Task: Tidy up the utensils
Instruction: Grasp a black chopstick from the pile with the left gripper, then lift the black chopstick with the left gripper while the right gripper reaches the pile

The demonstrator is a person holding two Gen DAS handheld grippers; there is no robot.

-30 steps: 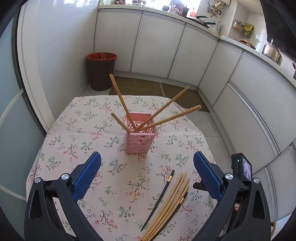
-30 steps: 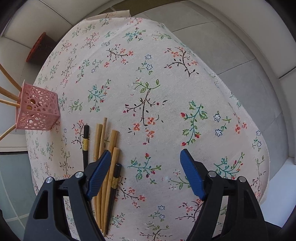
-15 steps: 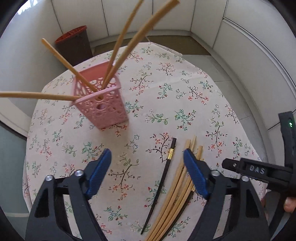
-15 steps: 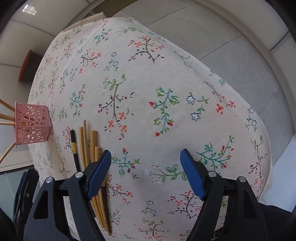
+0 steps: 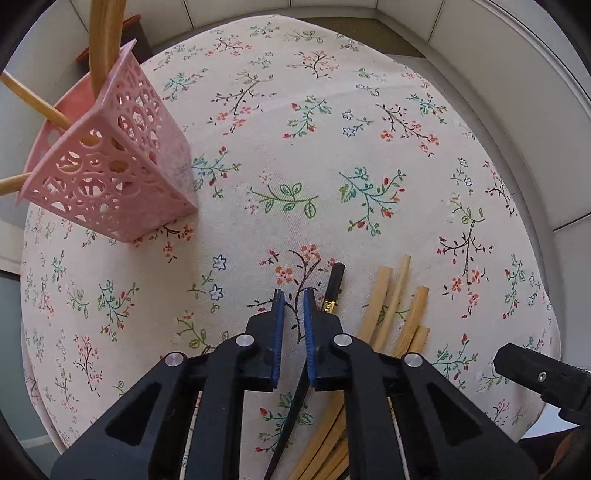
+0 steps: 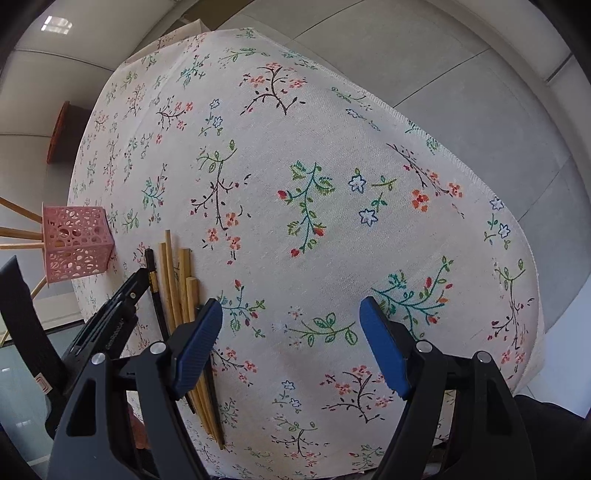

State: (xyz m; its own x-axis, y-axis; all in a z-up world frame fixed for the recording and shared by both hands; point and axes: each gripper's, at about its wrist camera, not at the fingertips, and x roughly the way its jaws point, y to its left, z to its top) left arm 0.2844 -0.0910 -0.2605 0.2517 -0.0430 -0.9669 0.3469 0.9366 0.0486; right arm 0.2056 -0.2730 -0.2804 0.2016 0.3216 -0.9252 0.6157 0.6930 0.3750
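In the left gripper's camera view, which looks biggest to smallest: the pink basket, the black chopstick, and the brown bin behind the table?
1. pink basket, though it is nearest the lens, which inflates it
2. black chopstick, partly hidden under the left gripper
3. brown bin, a far, mostly hidden sliver

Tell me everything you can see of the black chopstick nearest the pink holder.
The black chopstick is slim, dark and glossy, with a gold band below its blunt square end. It lies flat on the floral tablecloth, left of the bamboo chopsticks, blunt end pointing away from the camera. The left gripper, jaws closing, sits just left of it; its shaft runs under that gripper's right finger.
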